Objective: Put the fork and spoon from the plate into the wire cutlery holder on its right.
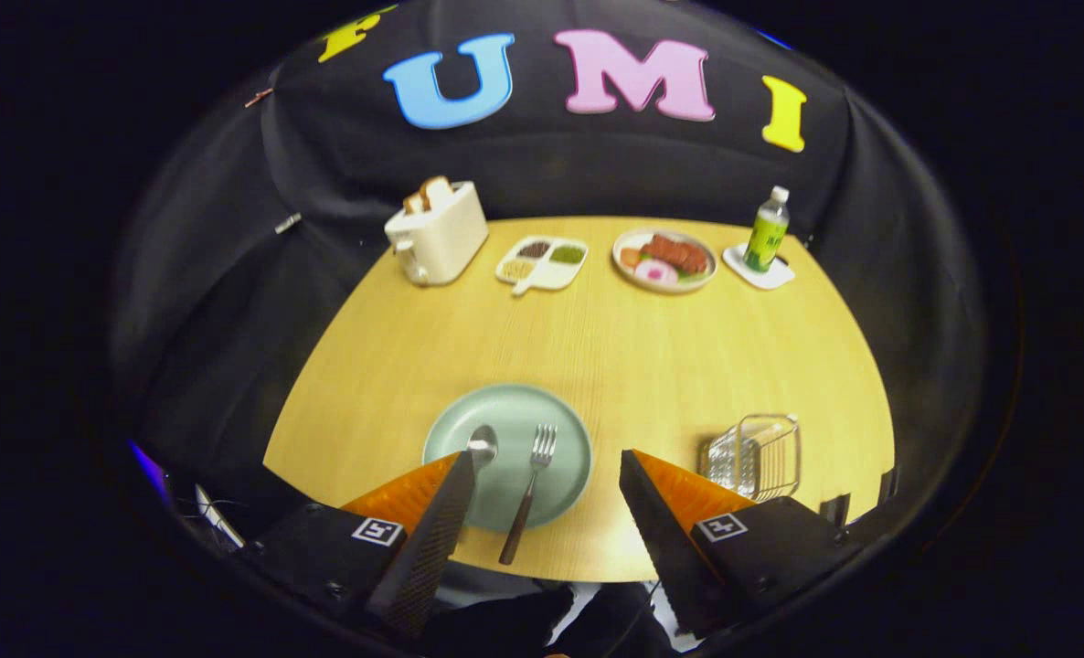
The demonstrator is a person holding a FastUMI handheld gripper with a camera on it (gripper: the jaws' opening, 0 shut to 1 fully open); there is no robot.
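A pale green plate (551,429) lies on the wooden table near its front edge. On it rest a fork (531,484) with a dark handle that sticks out over the plate's near rim, and a spoon (483,446) to its left, whose handle is hidden behind my left finger. The wire cutlery holder (754,455) stands to the plate's right, just beyond my right finger. My gripper (547,471) hovers above the plate, open, with the fork between the fingers and nothing held.
Along the table's far side stand a cream toaster (437,233) with bread, a white divided dish (542,263), a plate of food (664,260) and a green bottle (767,230) on a white coaster. The bare wooden table (597,347) lies in between.
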